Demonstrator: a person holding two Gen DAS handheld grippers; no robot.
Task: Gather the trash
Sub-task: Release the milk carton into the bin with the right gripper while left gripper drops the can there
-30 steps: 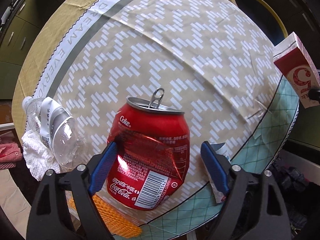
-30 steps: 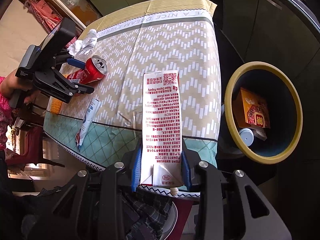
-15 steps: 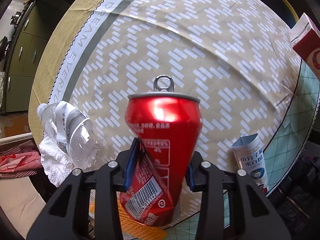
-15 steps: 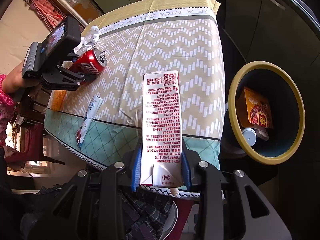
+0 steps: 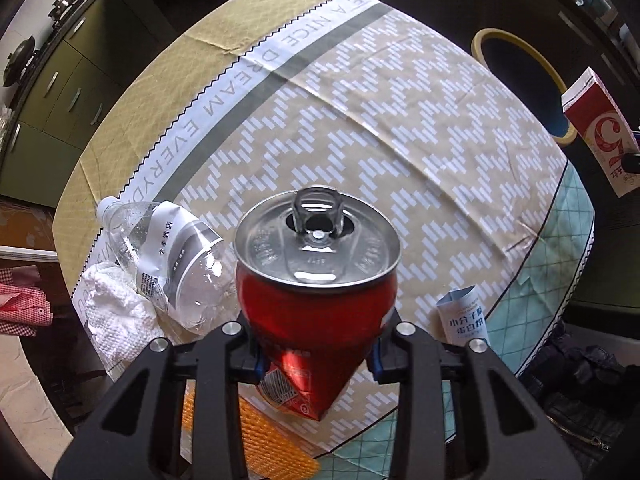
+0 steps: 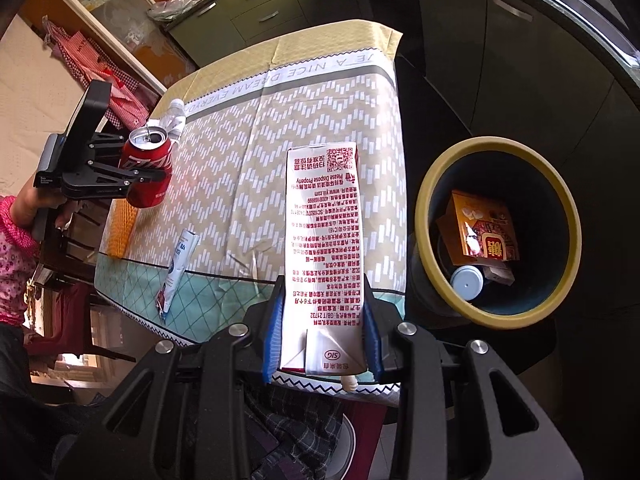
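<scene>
You see a table (image 5: 400, 128) under a tan chevron cloth with a teal edge. On it lie a crushed clear bottle (image 5: 168, 256), a white crumpled paper towel (image 5: 116, 316) touching it, an orange mat (image 5: 256, 440) at the near edge, and a small white sachet (image 5: 464, 316).

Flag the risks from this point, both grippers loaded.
1. The left gripper has just closed on the dented cola can at its crumpled lower part; it may slip or twist.
2. The right gripper holds the milk carton by one end; it could swing and miss the bin.
</scene>
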